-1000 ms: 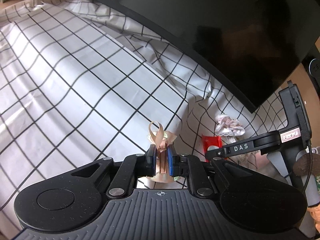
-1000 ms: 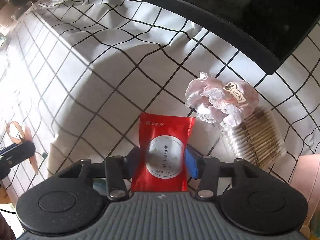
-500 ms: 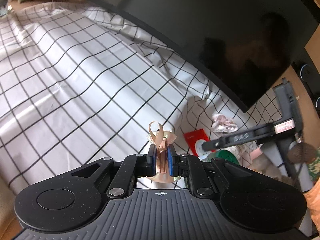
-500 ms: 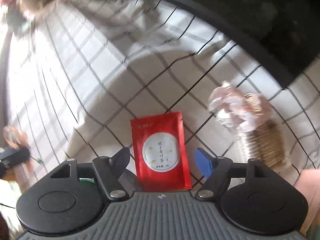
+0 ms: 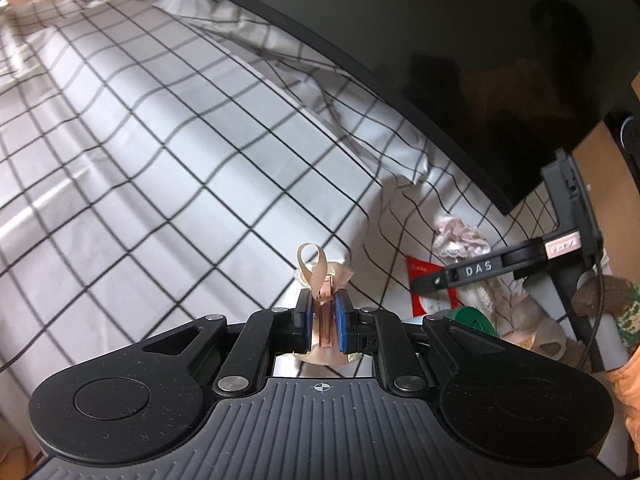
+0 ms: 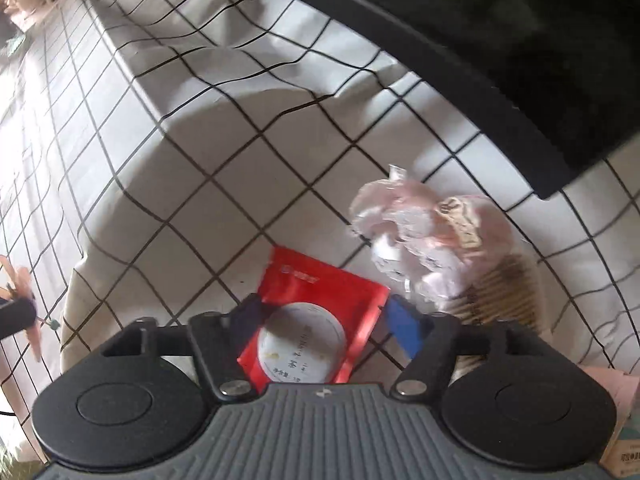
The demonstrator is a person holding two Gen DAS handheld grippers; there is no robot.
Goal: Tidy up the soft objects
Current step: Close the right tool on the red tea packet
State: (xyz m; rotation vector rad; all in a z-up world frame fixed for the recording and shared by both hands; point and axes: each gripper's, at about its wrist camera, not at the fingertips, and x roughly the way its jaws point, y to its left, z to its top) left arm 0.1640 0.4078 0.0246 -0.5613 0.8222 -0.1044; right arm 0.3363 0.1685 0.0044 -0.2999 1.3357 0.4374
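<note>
the left gripper (image 5: 323,320) is clamped on a ribboned sachet (image 5: 320,276). the right gripper (image 6: 326,322) is closing, pads seemingly clear of the red packet (image 6: 316,320) between them; pink lace bundle (image 6: 424,236) at two o'clock. square up before squeezing.

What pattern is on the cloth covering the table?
White cloth with a black grid of squares, clearest in the left wrist view.

"DAS" in pale letters on the black finger (image 5: 474,270) of the other gripper. A pink label (image 5: 563,243) farther along it, writing too small to read. Chinese characters on the red packet (image 6: 308,328), blurred. Beige tag (image 6: 460,220) on the frilly pink cloth (image 6: 408,232), lettering unreadable.
</note>
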